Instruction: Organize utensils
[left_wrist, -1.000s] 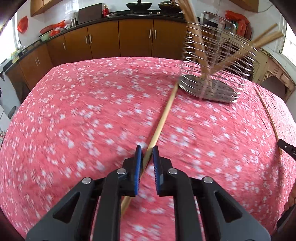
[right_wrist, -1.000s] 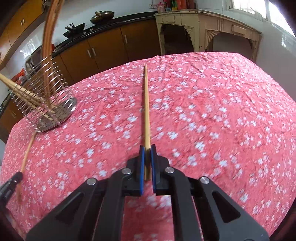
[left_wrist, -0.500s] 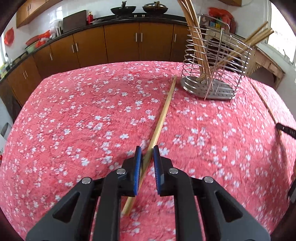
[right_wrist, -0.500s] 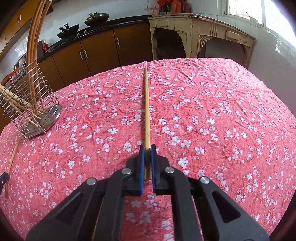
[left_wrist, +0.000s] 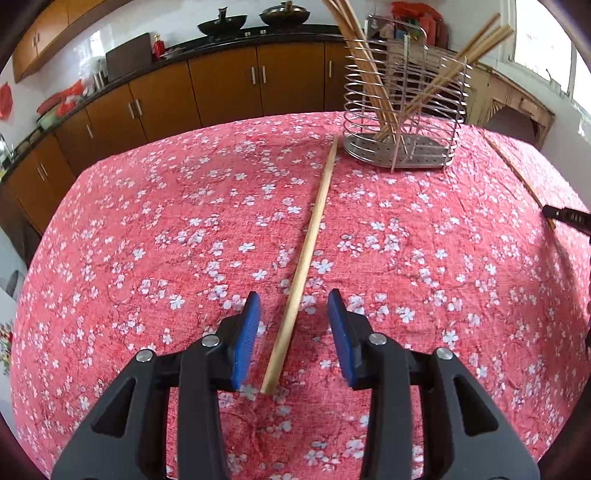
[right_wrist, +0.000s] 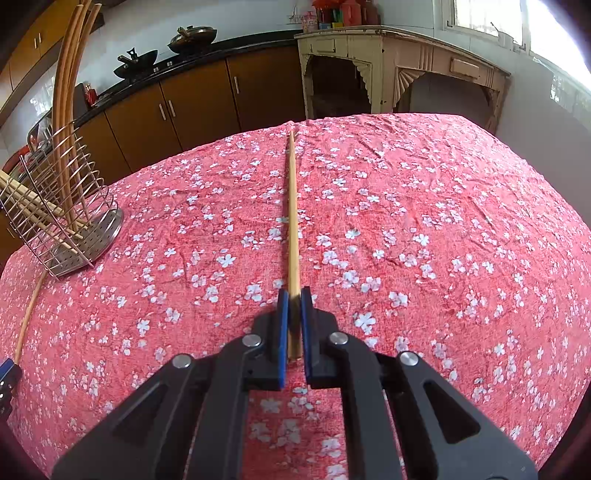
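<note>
A long wooden chopstick (left_wrist: 309, 243) lies on the red flowered tablecloth (left_wrist: 155, 229), its far tip near the wire utensil holder (left_wrist: 404, 110). My left gripper (left_wrist: 293, 301) is open, its blue pads on either side of the stick's near end, not touching it. My right gripper (right_wrist: 294, 295) is shut on a second wooden chopstick (right_wrist: 293, 206), which points straight away over the cloth. The holder (right_wrist: 62, 221) stands at the left in the right wrist view and holds several wooden sticks. The first chopstick (right_wrist: 31, 306) shows there at the left edge.
Brown kitchen cabinets (left_wrist: 221, 92) with pans on the counter run behind the table. A cream wooden cabinet (right_wrist: 399, 70) stands beyond the far right edge. The right gripper's tip (left_wrist: 567, 218) shows at the left view's right edge.
My left gripper has opened and let go of its chopstick, which now lies on the cloth. The right gripper has kept its grip and shifted slightly.
</note>
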